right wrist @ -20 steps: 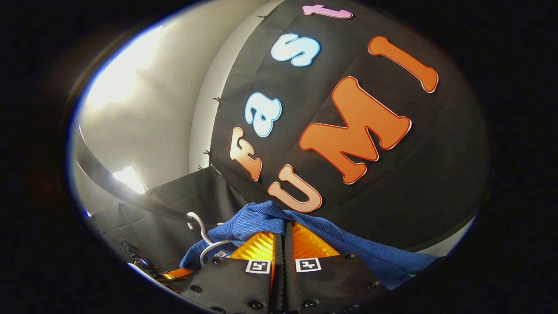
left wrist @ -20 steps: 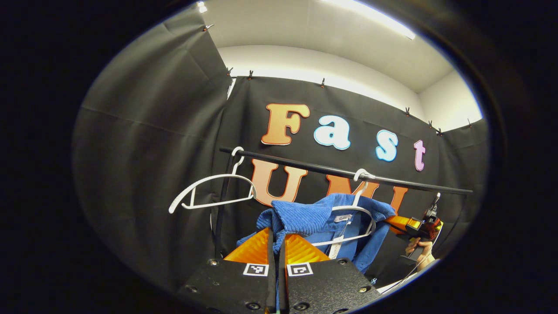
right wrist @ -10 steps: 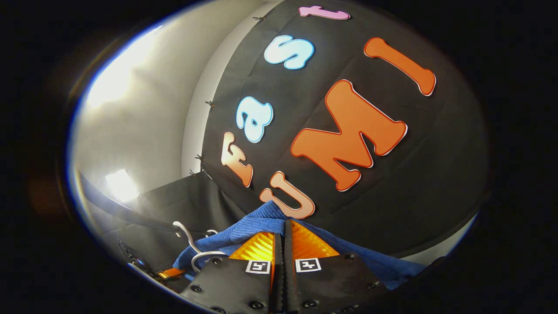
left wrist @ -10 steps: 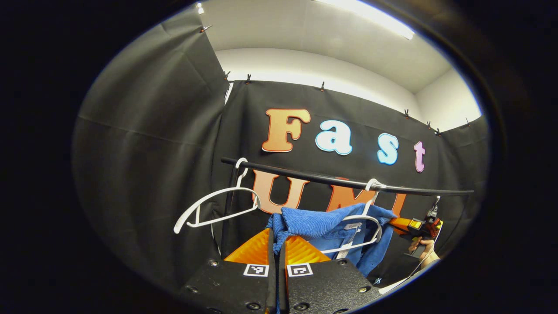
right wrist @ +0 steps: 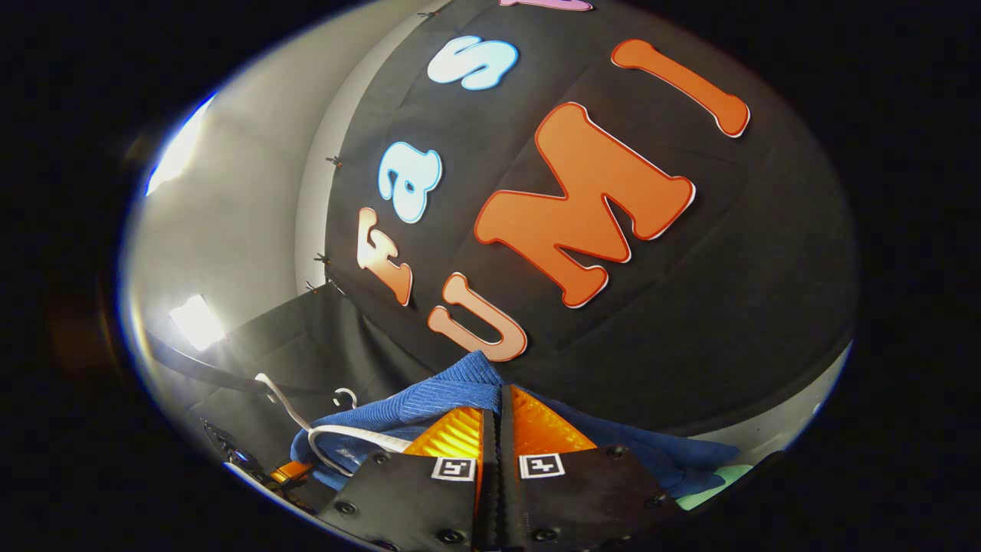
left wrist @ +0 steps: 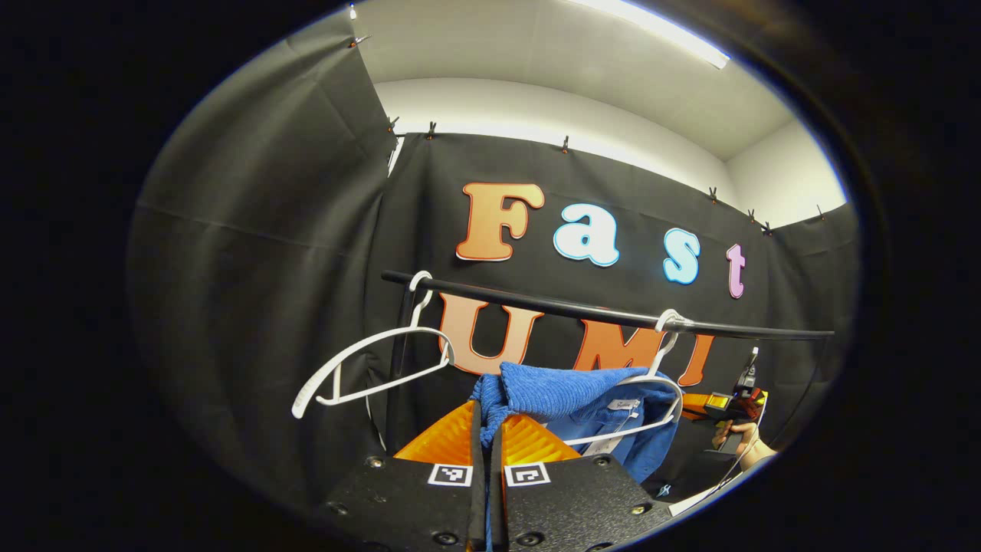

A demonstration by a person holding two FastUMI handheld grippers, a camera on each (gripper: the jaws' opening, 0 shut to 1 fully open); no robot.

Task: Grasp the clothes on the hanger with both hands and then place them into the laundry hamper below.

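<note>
Done: left gripper (left wrist: 488, 429) and right gripper (right wrist: 498, 414) both clamped on blue ribbed garment (left wrist: 563, 391)
Left: free it from white plastic hanger (left wrist: 651, 399), lower into hamper

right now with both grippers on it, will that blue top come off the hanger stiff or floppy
Probably floppy: the blue top bunches and folds where the left gripper pinches it. It looks like ribbed knit, so likely grippy rather than slippery. The white hanger is still partly inside it, so the top may snag and swing the hanger.
</note>
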